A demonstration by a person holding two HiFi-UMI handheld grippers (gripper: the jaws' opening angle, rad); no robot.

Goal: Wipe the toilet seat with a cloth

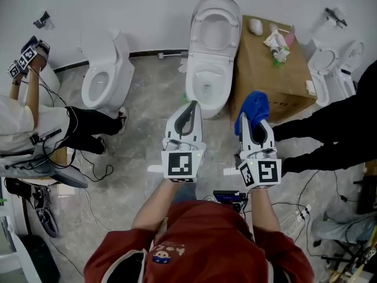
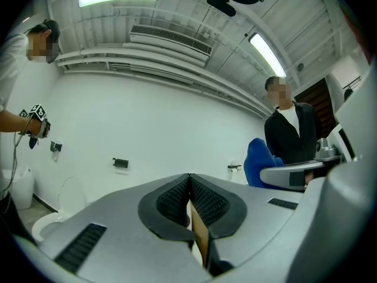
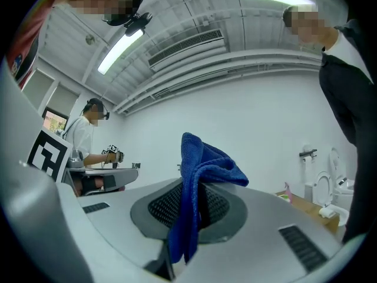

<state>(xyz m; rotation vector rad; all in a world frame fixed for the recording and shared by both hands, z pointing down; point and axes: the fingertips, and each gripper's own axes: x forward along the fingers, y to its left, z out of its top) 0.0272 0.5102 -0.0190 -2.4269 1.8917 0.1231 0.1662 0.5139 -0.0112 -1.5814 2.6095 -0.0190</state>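
A white toilet [image 1: 209, 69] with its lid raised stands ahead of me against the wall, its seat [image 1: 205, 82] down. My right gripper [image 1: 252, 122] is shut on a blue cloth [image 1: 254, 107], which sticks up between the jaws in the right gripper view as blue cloth [image 3: 197, 175]. My left gripper [image 1: 189, 112] is shut with nothing in it; its pads [image 2: 177, 202] meet. Both grippers hang side by side just short of the bowl's front. The left gripper view also catches the blue cloth [image 2: 258, 160] at the right.
A cardboard box [image 1: 273, 78] with small items on top stands right of the toilet. A second toilet [image 1: 106, 69] is at the left, a third [image 1: 333, 69] at the right. A seated person [image 1: 35, 128] is at left, a person in black [image 1: 336, 128] at right. Cables lie on the floor.
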